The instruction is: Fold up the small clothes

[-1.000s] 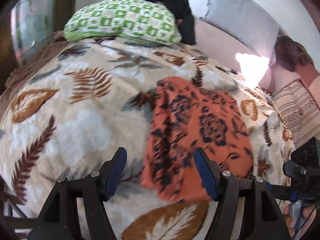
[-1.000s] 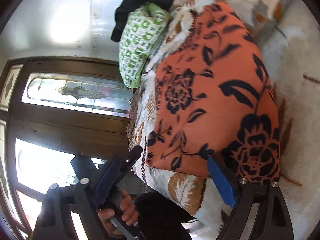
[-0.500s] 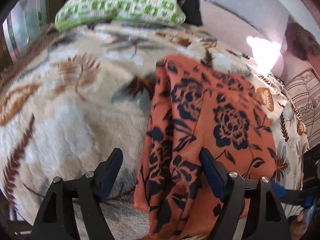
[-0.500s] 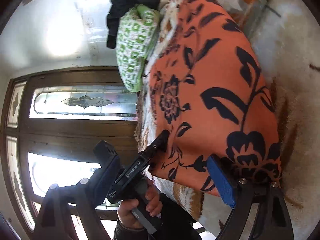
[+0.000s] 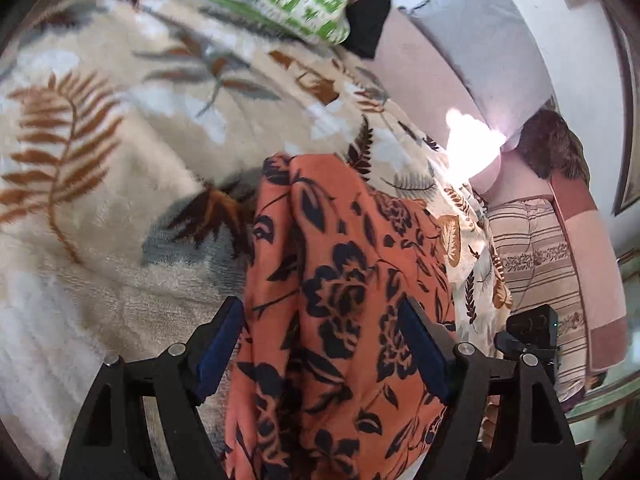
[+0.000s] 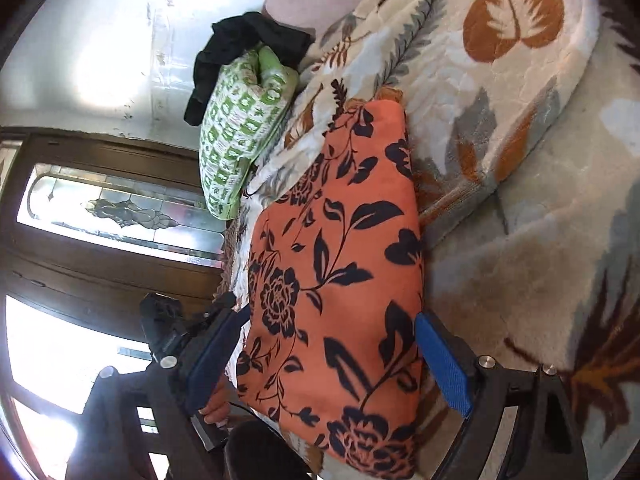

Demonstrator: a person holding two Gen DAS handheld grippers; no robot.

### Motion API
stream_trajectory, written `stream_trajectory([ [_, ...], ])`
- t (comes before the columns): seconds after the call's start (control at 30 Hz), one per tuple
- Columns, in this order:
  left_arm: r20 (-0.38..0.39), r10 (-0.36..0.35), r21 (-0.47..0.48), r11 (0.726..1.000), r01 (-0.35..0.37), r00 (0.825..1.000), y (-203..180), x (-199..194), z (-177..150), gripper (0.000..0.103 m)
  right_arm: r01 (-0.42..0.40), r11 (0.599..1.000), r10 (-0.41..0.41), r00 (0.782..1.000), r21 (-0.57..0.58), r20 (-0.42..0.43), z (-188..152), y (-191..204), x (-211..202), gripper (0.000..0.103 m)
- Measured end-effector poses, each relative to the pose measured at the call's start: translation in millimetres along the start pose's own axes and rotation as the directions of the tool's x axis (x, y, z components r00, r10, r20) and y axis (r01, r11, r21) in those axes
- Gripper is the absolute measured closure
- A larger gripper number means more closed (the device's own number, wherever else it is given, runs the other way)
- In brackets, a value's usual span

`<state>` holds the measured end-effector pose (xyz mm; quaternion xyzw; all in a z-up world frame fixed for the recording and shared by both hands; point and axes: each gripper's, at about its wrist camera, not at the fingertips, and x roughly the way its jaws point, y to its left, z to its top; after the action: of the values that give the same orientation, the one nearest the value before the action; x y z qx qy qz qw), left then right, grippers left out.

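Jaws of the left gripper (image 5: 322, 344) stand apart, one blue pad on each side of the near end of the orange floral garment (image 5: 340, 312), gripping nothing. Jaws of the right gripper (image 6: 334, 360) are likewise apart, straddling the same garment (image 6: 336, 280) from its other side; whether the pads touch the cloth cannot be told. Folded into a long strip, the garment lies on the leaf-patterned blanket (image 5: 120, 184) covering the bed (its left edge shows stacked layers in the left wrist view). At the far end of the blanket rests a green-and-white checked pillow (image 6: 240, 128), with a black cloth (image 6: 248, 44) draped just behind and touching it. Beyond the bed, the right wrist view shows a dark wooden door with stained glass (image 6: 112, 208)
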<state>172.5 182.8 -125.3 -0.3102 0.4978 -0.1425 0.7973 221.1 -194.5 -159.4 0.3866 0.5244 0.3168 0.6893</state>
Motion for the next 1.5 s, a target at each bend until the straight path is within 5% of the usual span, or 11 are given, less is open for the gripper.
stream_trajectory([
  [0.17,-0.049,-0.097,-0.084,0.992,0.092,0.994,26,15,3,0.024,0.03,0.999,-0.029,0.999,0.035,-0.017,15,-15,20,0.012],
  [0.33,-0.048,-0.097,-0.054,0.994,0.094,0.994,26,19,7,0.024,0.043,0.999,-0.043,0.999,0.017,-0.03,22,-17,33,0.013],
  [0.47,-0.03,-0.01,0.03,1.0,0.011,1.0,11,13,7,0.024,0.107,0.994,-0.108,0.994,-0.019,-0.036,27,-10,41,0.02],
  [0.57,0.08,0.102,0.133,0.985,-0.112,0.992,-10,-8,1,0.024,0.149,0.987,-0.151,0.988,-0.06,-0.035,23,-1,40,0.02],
  [0.77,0.168,0.332,0.252,0.896,-0.366,0.928,-39,-20,-21,0.024,0.165,0.983,-0.163,0.986,-0.075,0.03,1,5,10,0.019],
  [0.87,0.218,0.381,0.281,0.857,-0.432,0.898,-52,-27,-31,0.024,0.251,0.956,-0.242,0.967,-0.15,0.076,-18,24,-2,0.019],
  [1.03,0.26,0.395,0.309,0.83,-0.463,0.881,-71,-39,-42,0.024,0.344,0.879,-0.279,0.933,-0.33,0.228,-45,84,-13,0.019],
  [1.13,0.282,0.393,0.312,0.825,-0.471,0.875,-78,-47,-45,0.024,0.441,0.793,-0.356,0.895,-0.42,0.268,-54,102,10,0.019],
  [1.27,0.287,0.399,0.303,0.824,-0.478,0.871,-79,-55,-50,0.024,0.507,0.725,-0.484,0.857,-0.466,0.178,-57,83,50,0.018],
  [1.37,0.294,0.402,0.298,0.823,-0.483,0.867,-75,-59,-50,0.024,0.45,0.771,-0.409,0.892,-0.451,0.19,-50,97,34,0.018],
  [1.5,0.289,0.419,0.277,0.824,-0.494,0.861,-65,-59,-47,0.024,0.44,0.779,-0.365,0.897,-0.447,0.248,-25,113,25,0.018],
])
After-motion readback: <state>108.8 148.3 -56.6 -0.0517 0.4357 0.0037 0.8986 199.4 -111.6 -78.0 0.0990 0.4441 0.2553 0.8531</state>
